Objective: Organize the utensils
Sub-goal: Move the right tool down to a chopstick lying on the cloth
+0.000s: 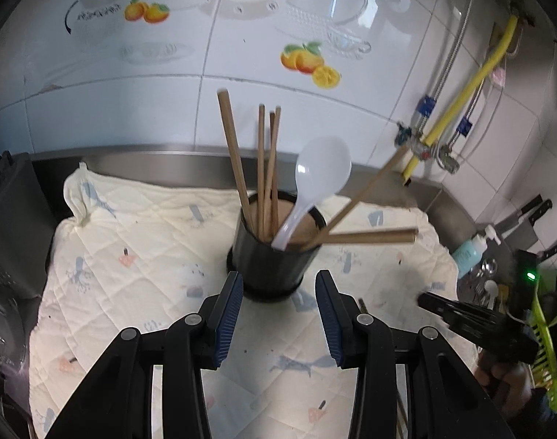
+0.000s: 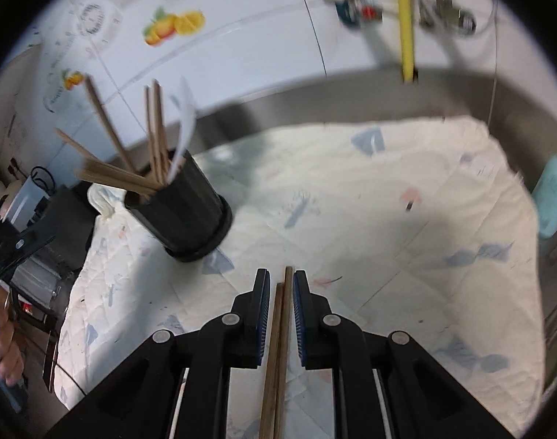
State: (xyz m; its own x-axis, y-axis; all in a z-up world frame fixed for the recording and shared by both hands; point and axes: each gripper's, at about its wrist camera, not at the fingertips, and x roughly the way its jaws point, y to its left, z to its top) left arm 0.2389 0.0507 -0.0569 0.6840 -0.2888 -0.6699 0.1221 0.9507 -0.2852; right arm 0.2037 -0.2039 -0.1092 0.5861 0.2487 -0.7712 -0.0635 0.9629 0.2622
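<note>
- A kitchen counter (image 2: 351, 109) draped in a quilted cloth (image 2: 351, 201): a black ribbed holder (image 1: 275, 259) stands upright on the cloth, already bristling with wooden chopsticks (image 1: 264, 172) and one white plastic spoon (image 1: 315, 186).
- The right gripper (image 2: 280, 285) hovers over the cloth with a last pair of chopsticks (image 2: 280, 329) lying lengthwise in the gap between its jaws — the jaws stand narrow, but daylight shows on both sides of the sticks, so the pads do not appear to press on them.
- The left gripper (image 1: 278, 292) is poised just before the holder, its jaws part-open and empty, one on either side of the holder's base without touching it.
- Judged from here, the step in hand is picking up the loose pair; done well, the right jaws would close squarely across both sticks together, so neither rolls free.
- The holder's mouth is crowded, and two sticks (image 1: 366, 219) lean far out over its rim. A steep, slow entry into the open side looks safest.
- The left jaws seem well placed to close on the holder and steady it — a knock from the incoming sticks could tip it.
</note>
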